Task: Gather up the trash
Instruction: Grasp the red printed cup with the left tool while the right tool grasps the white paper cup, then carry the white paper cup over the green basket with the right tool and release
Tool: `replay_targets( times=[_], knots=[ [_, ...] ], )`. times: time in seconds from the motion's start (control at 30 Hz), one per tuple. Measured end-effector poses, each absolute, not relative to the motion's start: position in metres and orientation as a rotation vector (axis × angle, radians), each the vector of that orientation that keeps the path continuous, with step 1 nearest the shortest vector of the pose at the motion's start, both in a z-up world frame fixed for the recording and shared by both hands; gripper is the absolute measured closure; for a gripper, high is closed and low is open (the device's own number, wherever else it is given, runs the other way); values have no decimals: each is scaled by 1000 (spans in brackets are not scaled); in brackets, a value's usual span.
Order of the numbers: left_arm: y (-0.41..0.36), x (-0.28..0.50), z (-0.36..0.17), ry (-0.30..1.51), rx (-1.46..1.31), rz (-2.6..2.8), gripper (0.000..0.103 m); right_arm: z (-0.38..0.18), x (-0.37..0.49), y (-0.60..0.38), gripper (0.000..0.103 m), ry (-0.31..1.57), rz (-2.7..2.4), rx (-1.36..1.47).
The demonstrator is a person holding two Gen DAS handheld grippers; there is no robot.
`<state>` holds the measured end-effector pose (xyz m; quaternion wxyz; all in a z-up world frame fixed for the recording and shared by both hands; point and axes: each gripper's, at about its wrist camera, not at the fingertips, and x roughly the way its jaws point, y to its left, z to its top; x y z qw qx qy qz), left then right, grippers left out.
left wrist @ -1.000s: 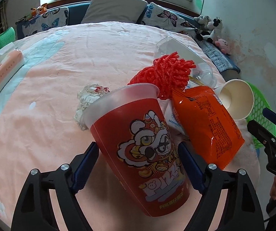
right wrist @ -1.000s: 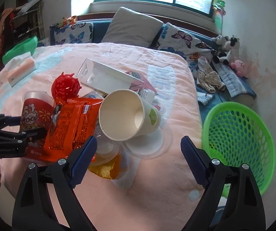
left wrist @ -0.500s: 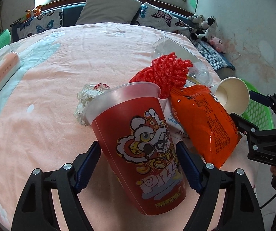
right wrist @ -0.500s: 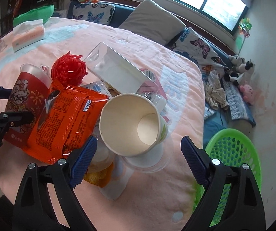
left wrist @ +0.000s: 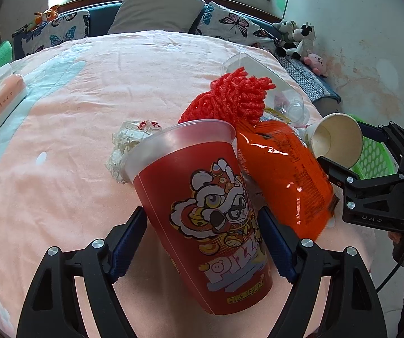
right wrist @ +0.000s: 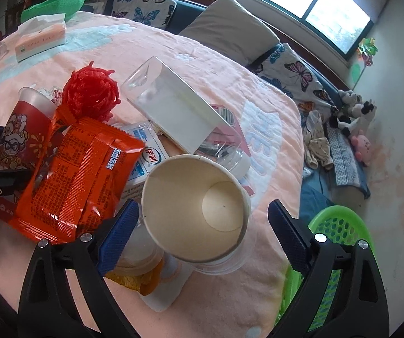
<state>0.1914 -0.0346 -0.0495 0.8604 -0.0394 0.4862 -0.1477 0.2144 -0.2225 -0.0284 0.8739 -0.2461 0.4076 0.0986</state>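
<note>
A pink quilted bedspread (left wrist: 95,90) fills most of both views, running up to pillows along the top edge. A green plastic basket (right wrist: 339,225) sits off the bed's edge at the lower right of the right wrist view. The trash lies heaped near that edge.

The largest piece is a red plastic cup (left wrist: 202,211) printed with a cartoon lion, lying tilted at the centre of the left wrist view, rim toward upper left. The left gripper (left wrist: 202,242) stands with a blue pad on each side of the cup's lower body; the pads look to be touching or just beside its walls, but I cannot tell if they press on it.

Just right of the cup lies an orange snack packet (left wrist: 283,180), and above both a red frizzy mesh ball (left wrist: 230,98). A clear plastic box (right wrist: 179,109) lies tilted behind them.

A white paper cup (right wrist: 196,205) lies on its side at the centre of the right wrist view, mouth toward the camera. The right gripper (right wrist: 202,233) has just been widening its jaws; its left pad is just beside the paper cup's rim, its right pad clear of it, nothing clamped.

A crumpled clear wrapper (left wrist: 125,143) sits left of the red cup's rim.
</note>
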Motion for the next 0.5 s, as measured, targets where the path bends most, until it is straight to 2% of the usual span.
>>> replay_targets(
  times=[0.4, 0.5],
  knots=[
    [-32, 195, -54, 1039, -104, -335, 25, -35, 227, -223, 10, 869, 151, -536],
    [-31, 196, -55, 1039, -100, -338, 25, -35, 228, -230, 17, 879, 149, -495]
  ],
)
